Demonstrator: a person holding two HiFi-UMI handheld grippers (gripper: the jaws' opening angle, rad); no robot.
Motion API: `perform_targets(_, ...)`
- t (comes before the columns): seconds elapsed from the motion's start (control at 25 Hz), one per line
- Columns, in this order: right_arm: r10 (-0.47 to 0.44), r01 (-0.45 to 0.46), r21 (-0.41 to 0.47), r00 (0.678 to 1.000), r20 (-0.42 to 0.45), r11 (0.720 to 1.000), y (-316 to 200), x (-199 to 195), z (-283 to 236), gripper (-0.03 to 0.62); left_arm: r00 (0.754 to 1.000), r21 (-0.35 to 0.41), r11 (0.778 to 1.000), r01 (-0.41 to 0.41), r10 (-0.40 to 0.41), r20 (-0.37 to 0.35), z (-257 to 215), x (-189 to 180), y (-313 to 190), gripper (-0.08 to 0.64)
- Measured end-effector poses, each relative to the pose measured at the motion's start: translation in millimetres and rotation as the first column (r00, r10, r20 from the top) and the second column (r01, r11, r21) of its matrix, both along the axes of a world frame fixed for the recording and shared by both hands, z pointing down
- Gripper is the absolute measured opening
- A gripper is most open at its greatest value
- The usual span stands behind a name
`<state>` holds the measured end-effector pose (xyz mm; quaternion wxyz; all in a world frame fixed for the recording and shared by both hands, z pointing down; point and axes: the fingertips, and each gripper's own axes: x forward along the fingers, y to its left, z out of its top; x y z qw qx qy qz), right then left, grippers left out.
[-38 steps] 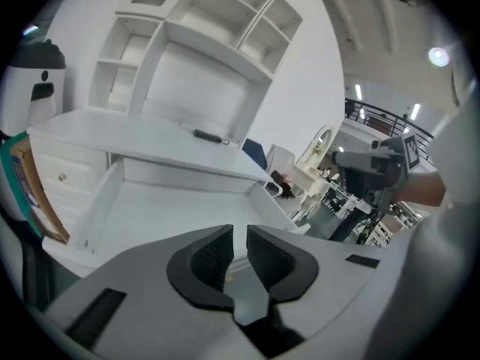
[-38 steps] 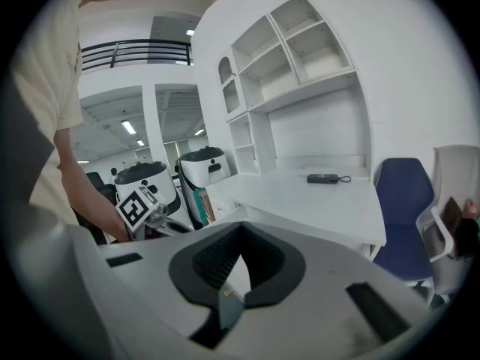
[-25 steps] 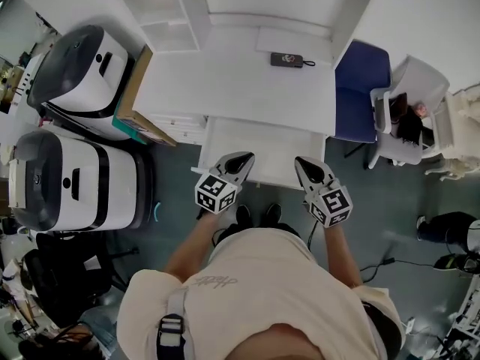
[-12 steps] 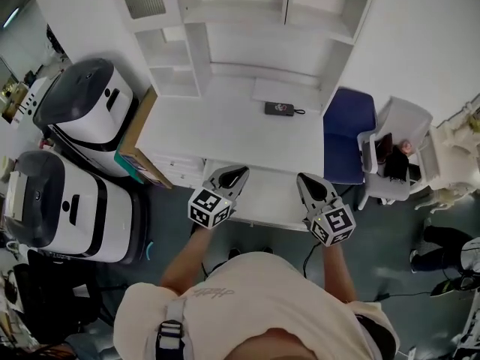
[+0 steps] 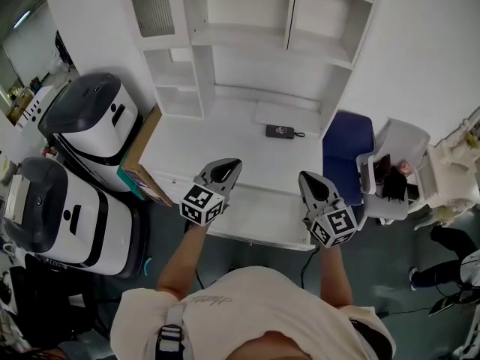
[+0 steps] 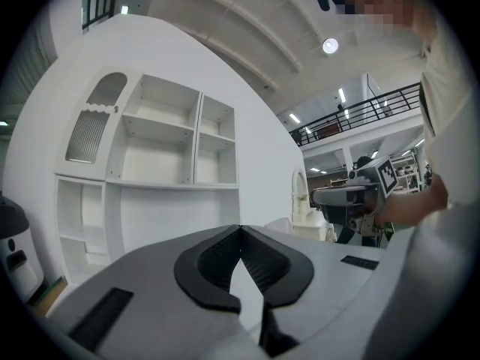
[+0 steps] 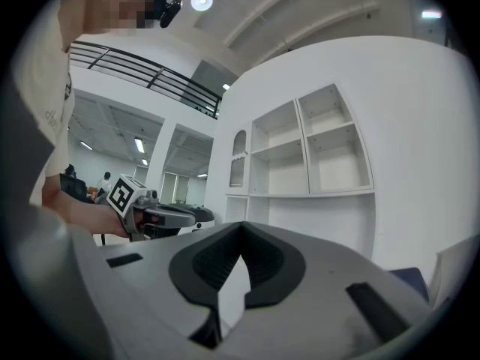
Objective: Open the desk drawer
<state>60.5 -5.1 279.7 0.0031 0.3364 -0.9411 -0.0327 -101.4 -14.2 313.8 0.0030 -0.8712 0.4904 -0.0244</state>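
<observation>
The drawer (image 5: 255,220) stands pulled out from under the desk (image 5: 217,137). In the last second both grippers have risen from its front edge. The left gripper (image 5: 229,164) and right gripper (image 5: 305,177) now hover above it, jaws closed together on nothing. I'd judge the opening done.

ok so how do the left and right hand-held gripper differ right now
The left hand-held gripper is by the left end of the pulled-out drawer, the right hand-held gripper by its right end. In the head view the left one's tip leans rightward and the right one's leftward, so they angle toward each other. Shared: both have their jaws shut with nothing between them.
</observation>
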Motion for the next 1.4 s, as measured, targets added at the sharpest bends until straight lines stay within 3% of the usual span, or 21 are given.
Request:
perform_targets(0.4, 0.0, 0.002, -0.046, 1.0, 0.022, 0.999, 6.3, 1.0, 14.8, -0.003, 0.998, -0.005, 1.0, 0.006, -0.005, 0.067, 6.7, 9.5, 19.4, 0.005)
perform_targets(1.08, -0.027, 0.023, -0.08, 0.998, -0.049, 0.997, 23.3, -9.0, 43.5, -0.003, 0.999, -0.063, 0.997, 0.041, -0.041, -0.007, 41.2, -3.5, 44.1, 0.005)
perform_targets(1.4, -0.029, 0.026, -0.058, 0.997, -0.065, 0.998, 26.0, -28.7, 41.4, -0.003, 0.999, -0.044, 0.999, 0.026, -0.026, -0.018, 38.6, -14.7, 45.0, 0.005)
